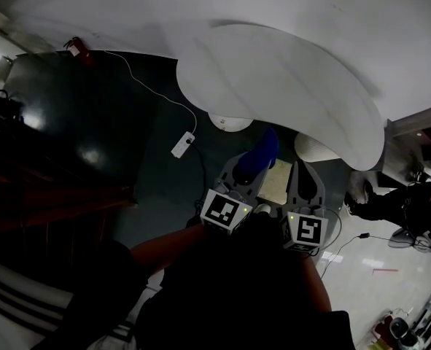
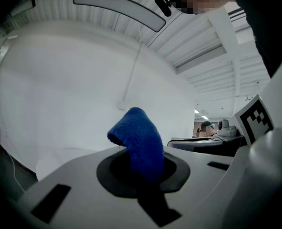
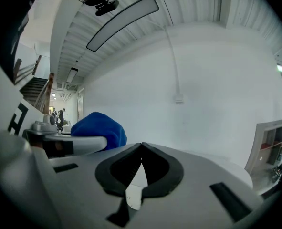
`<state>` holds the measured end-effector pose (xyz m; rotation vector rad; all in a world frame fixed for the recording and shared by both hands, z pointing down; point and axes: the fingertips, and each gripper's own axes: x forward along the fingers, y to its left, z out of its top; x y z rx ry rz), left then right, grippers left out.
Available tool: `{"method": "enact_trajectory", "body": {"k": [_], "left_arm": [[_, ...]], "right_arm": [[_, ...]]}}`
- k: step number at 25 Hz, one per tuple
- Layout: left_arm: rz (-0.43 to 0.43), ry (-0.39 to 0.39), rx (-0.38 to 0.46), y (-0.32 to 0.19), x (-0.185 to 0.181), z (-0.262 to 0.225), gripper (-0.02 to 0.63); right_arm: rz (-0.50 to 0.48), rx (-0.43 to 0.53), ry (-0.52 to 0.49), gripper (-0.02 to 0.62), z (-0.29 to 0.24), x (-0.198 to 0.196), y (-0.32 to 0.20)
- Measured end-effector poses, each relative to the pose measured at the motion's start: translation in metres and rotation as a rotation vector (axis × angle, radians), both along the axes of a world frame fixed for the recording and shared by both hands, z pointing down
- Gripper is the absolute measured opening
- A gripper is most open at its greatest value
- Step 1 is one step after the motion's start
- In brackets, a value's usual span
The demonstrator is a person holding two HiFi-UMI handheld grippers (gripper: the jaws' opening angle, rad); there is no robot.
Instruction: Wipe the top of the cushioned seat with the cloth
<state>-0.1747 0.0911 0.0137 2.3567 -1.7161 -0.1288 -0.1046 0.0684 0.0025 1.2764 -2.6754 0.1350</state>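
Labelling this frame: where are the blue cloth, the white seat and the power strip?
blue cloth (image 2: 140,144), left gripper view, middle of the fold above the jaws.
white seat (image 1: 288,86), head view, bare top surface.
power strip (image 1: 184,144), head view, middle of its body.

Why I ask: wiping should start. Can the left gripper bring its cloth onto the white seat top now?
Probably yes: the left gripper is shut on the blue cloth, and nothing stands between it and the white seat ahead.
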Motion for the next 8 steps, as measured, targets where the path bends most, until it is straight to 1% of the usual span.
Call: {"method": "enact_trajectory", "body": {"k": [3, 8], "left_arm": [[0.002, -0.001, 0.0, 0.003, -0.002, 0.003, 0.049], [0.025, -0.022, 0.012, 0.018, -0.004, 0.007, 0.051]], "right_arm": [[-0.014, -0.003, 0.005, 0.037, 0.003, -0.004, 0.006], [0.005, -0.003, 0.02, 0.037, 0.016, -0.006, 0.02]]}}
